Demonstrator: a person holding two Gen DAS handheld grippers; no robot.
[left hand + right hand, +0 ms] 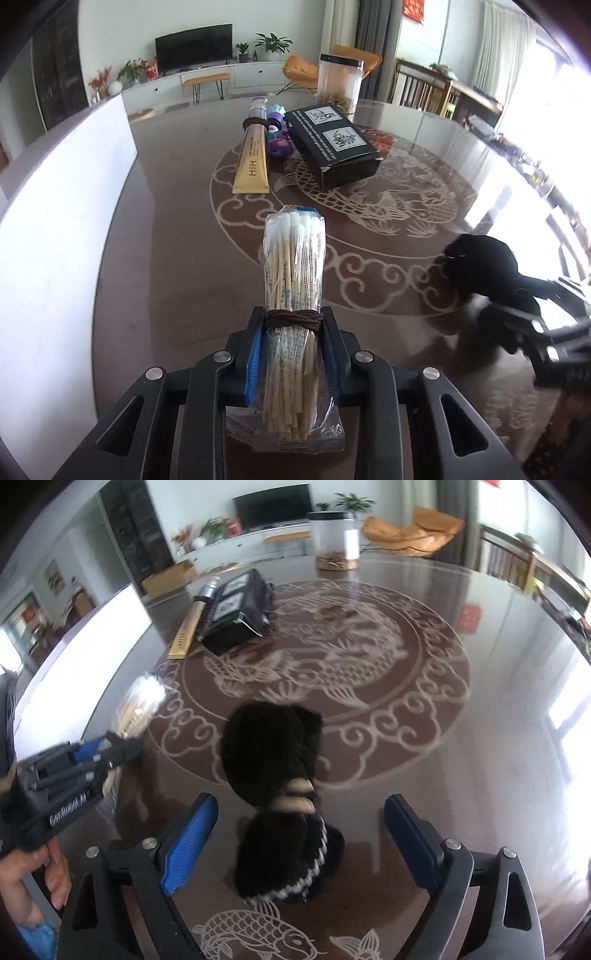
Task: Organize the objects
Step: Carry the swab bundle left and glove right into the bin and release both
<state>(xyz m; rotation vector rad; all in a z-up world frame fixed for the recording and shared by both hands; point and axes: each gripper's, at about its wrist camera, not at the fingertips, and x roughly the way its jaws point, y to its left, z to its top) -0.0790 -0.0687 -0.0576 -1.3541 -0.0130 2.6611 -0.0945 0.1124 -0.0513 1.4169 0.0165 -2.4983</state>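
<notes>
My left gripper (293, 325) is shut on a bundle of wrapped chopsticks (293, 269) tied with brown cord, held above the brown patterned table (177, 258). The bundle also shows blurred in the right wrist view (142, 698), with the left gripper (110, 753) at the left edge. My right gripper (299, 819) is open, its blue pads on either side of a black furry bundle (273, 760) with a beige tie and striped cuff, lying on the table. That black bundle and the right gripper show at the right of the left wrist view (480, 266).
Farther on the table lie a gold tube (253, 162) tied with cord, a purple toy (280, 144), a black box (332, 146) and a clear jar (340, 83). A white panel (62, 206) stands along the left edge.
</notes>
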